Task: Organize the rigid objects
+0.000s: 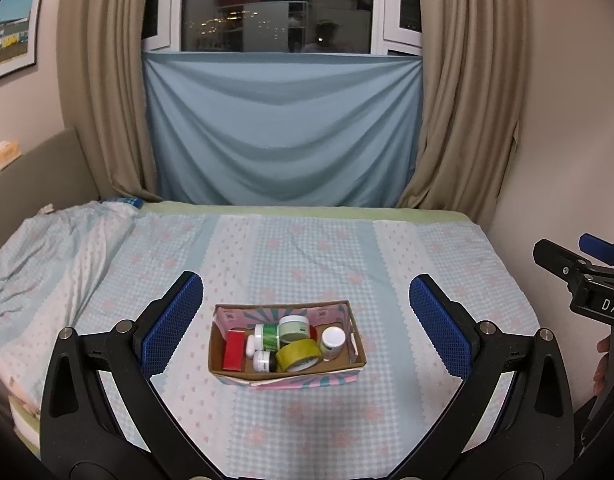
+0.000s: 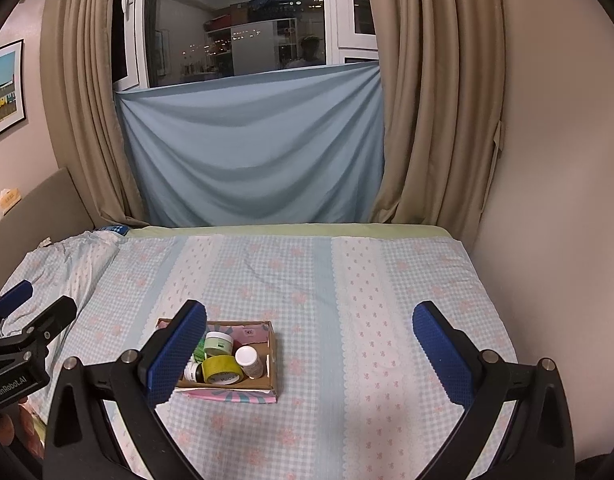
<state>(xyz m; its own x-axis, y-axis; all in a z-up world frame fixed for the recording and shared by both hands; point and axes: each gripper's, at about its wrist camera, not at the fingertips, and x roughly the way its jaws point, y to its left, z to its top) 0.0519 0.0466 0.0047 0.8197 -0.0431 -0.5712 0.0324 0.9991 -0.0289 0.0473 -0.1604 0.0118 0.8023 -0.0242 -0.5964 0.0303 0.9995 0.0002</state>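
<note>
Cardboard box (image 1: 286,374) sitting on the bed (image 1: 347,260), packed with red box (image 1: 233,350), green-banded bottle (image 1: 267,336), pale green jar (image 1: 294,328), yellow tape roll (image 1: 299,356), white-capped bottle (image 1: 333,342) and small dark jar (image 1: 264,361). Left gripper (image 1: 305,322) hovering above box, jaws wide open, holding nothing. Right gripper (image 2: 309,354) off to box's right, jaws wide, equally empty. Likely risks: thin box sliding or tipping on soft bedding if nudged; crowded round items knocked over by reaching jaws
</note>
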